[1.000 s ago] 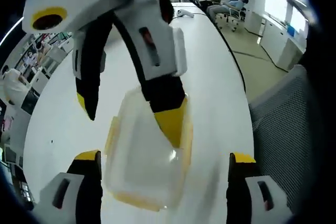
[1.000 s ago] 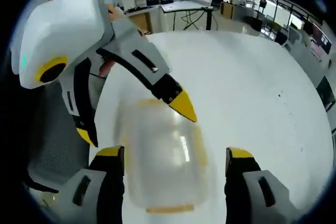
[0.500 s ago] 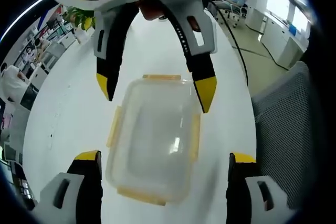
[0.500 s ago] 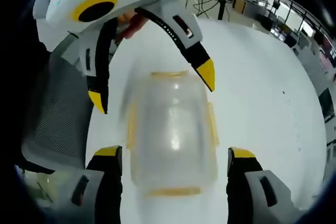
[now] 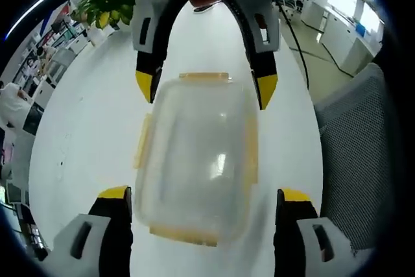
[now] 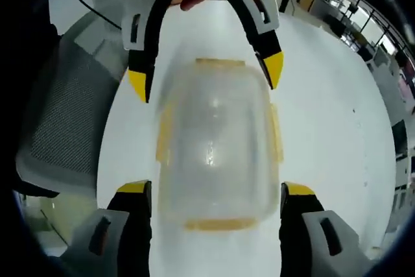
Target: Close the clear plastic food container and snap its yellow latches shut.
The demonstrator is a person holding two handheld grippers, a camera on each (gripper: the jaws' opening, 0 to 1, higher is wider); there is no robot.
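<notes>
The clear container point(image 5: 194, 160) lies mid-frame on the white surface point(image 5: 84, 134), lid on, with yellow latches point(image 5: 204, 77) along all four edges. The left gripper point(image 5: 202, 205) and right gripper point(image 6: 211, 202) face each other over its two ends, both spread wide and grasping nothing. A mesh chair point(image 5: 363, 154) stands at the right edge.

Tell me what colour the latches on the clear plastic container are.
Yellow latches, clearest in the right gripper view.

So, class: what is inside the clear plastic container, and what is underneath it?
Through the lid of the container nothing distinct shows inside; blur and glare leave that unsure. It rests on the white table, seen through the plastic. Yellow latches line its edges.
</notes>
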